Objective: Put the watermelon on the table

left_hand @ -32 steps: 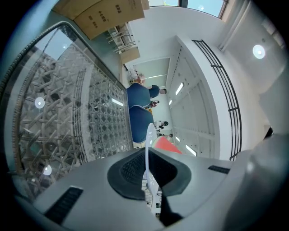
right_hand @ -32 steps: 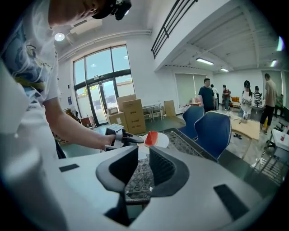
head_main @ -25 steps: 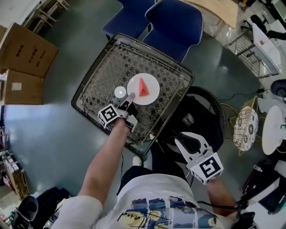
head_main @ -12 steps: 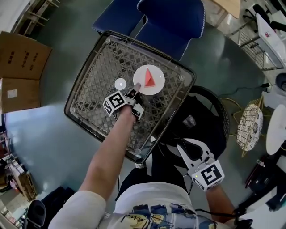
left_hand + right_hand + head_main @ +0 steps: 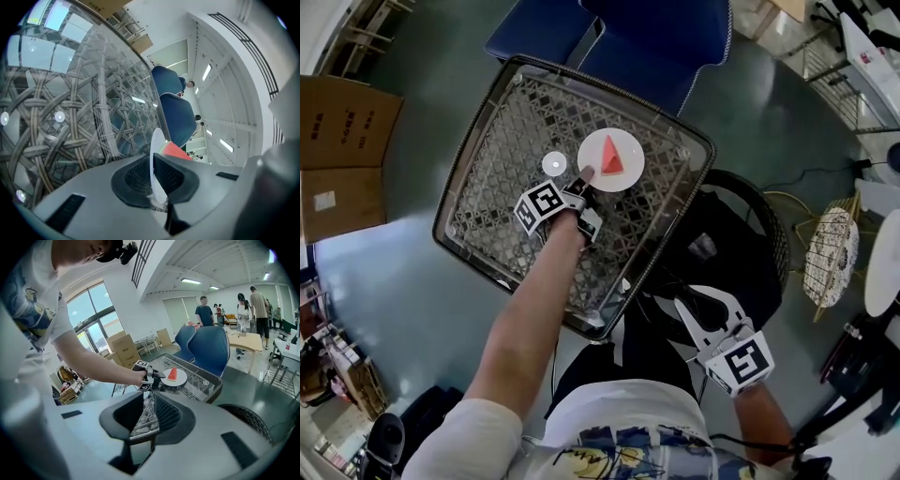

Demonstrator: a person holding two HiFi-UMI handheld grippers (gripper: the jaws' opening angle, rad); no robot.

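Note:
A red watermelon wedge [image 5: 612, 159] lies on a round white plate [image 5: 624, 178] over the glass-topped wicker table [image 5: 450, 202], right of its middle. My left gripper [image 5: 584, 178] is shut on the plate's near-left rim. In the left gripper view the plate [image 5: 157, 154] runs edge-on between the pads, with the watermelon [image 5: 176, 151] behind it. I cannot tell whether the plate rests on the glass or hangs just above it. My right gripper [image 5: 701, 302] is held low beside my body, off the table, open and holding nothing. Its own view shows the watermelon [image 5: 172, 374] from afar.
A small white disc [image 5: 554, 163] lies on the glass left of the plate. Two blue chairs [image 5: 666, 37] stand at the table's far side. A dark wicker seat [image 5: 731, 234] is to the right, cardboard boxes [image 5: 342, 122] to the left. People stand far off [image 5: 205, 310].
My left gripper keeps its hold and has shifted the plate slightly right, away from the white disc. The head view has moved over the table. The right gripper has hardly moved.

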